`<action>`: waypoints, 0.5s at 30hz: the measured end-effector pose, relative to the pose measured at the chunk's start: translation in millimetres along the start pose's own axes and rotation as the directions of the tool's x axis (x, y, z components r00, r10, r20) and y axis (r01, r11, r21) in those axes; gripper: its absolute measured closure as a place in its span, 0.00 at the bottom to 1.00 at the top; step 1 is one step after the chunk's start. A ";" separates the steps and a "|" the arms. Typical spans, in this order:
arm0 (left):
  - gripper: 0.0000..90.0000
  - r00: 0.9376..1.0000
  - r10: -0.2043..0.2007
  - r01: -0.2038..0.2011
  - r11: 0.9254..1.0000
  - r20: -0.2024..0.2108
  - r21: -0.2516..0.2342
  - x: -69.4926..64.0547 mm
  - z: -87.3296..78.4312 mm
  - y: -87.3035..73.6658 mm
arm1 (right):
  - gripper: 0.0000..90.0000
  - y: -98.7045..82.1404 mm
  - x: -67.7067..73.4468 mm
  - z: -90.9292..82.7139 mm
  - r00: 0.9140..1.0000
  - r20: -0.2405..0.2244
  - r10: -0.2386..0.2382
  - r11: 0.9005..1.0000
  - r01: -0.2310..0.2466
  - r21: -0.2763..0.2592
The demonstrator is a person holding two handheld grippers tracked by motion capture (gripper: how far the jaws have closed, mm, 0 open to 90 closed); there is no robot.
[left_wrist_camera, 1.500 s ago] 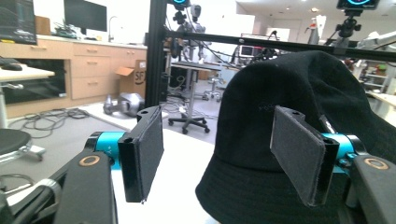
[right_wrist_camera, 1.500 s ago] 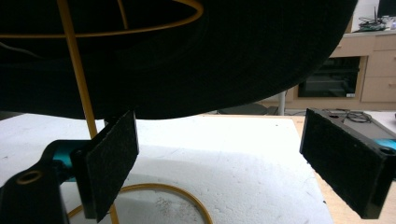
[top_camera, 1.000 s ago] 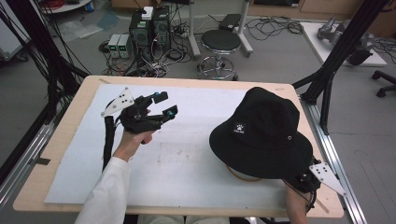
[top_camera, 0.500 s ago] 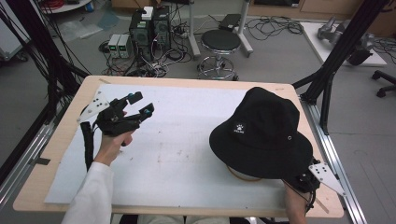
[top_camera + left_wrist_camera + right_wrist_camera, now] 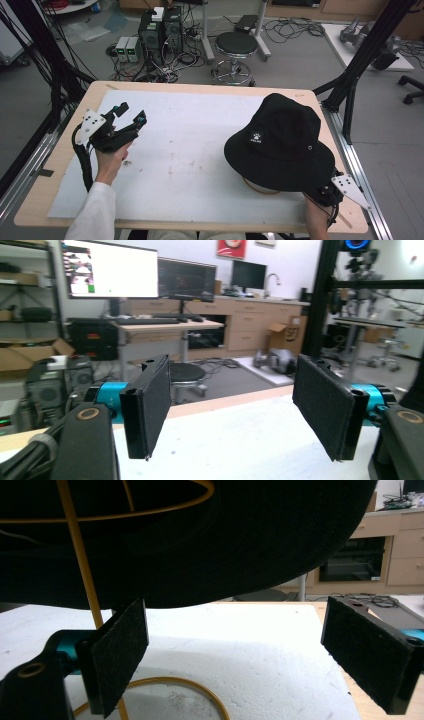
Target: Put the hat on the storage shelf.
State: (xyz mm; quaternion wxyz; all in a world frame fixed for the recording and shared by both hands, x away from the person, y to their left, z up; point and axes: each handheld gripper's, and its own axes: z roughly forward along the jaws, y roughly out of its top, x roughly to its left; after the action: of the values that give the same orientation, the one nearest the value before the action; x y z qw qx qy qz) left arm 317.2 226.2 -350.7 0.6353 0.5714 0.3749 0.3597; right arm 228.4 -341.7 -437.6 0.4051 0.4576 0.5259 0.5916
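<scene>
A white sheet (image 5: pixel 200 150) is covering most of the wooden worktop (image 5: pixel 60 165), with scuffs and small dark marks showing toward its middle. At the lower right of the high view, the right gripper (image 5: pixel 327 192) is sitting just under the near edge of the brim, its fingers (image 5: pixel 120 650) spread wide and gripping nothing. The black hat (image 5: pixel 280 142) is resting on a yellow wire stand (image 5: pixel 85 565) at the right of the frame, the brim overhanging the stand's base ring. At the left, the left gripper (image 5: pixel 131 116) is hovering above the sheet, well apart from the hat, its fingers (image 5: pixel 150 405) released and empty.

The likely trouble: the stand looks light, so a pull on the brim from one side could be tipping it or dragging it toward the near edge, and soft fabric may be slipping out of a shallow pinch.

Beyond the worktop, a round stool (image 5: pixel 236 45), computer boxes (image 5: pixel 160 30) and loose cables are lying on the grey floor.
</scene>
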 end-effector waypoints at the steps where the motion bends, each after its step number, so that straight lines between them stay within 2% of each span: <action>1: 0.35 1.000 0.001 -0.001 1.000 -0.014 -0.002 0.5 -1.0 -0.7 | 0.12 -0.1 0.1 -0.2 1.000 0.002 0.003 1.000 -0.003 0.001; 2: 0.35 1.000 0.001 -0.001 1.000 -0.014 -0.002 0.5 -1.0 -0.7 | 0.12 -0.1 0.1 -0.2 1.000 0.002 0.003 1.000 -0.003 0.001; 3: 0.35 0.999 0.011 -0.011 1.000 -0.051 0.001 1.8 -3.2 -2.0 | 0.12 -0.1 0.1 -0.3 1.000 0.004 0.005 1.000 -0.005 0.001; 5: 0.35 0.998 0.012 -0.012 1.000 -0.065 0.001 2.7 -4.2 -2.7 | 0.12 -0.1 0.2 -0.5 1.000 0.004 0.006 1.000 -0.006 0.003; 7: 0.35 0.994 0.025 -0.024 1.000 -0.111 0.010 4.4 -7.8 -5.7 | 0.12 -0.1 0.2 -0.5 1.000 0.004 0.007 1.000 -0.007 0.003; 8: 0.35 0.994 0.025 -0.024 1.000 -0.111 0.010 4.4 -7.8 -5.7 | 0.12 -0.2 0.2 -0.4 1.000 0.003 0.006 1.000 -0.006 0.003; 9: 0.35 0.990 0.030 -0.029 1.000 -0.136 0.008 4.9 -10.1 -8.1 | 0.12 -0.1 0.2 -0.3 1.000 0.002 0.005 1.000 -0.005 0.004; 15: 0.35 0.982 0.026 -0.024 1.000 -0.187 0.009 9.1 -15.7 -16.3 | 0.12 -0.1 0.1 -0.7 1.000 0.003 0.007 1.000 -0.007 0.005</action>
State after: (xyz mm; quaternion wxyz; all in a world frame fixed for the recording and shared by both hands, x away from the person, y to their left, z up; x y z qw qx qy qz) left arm 308.0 240.0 -368.6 0.5907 0.5421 0.4269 0.4183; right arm 227.7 -341.8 -437.8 0.4028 0.4613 0.5252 0.5909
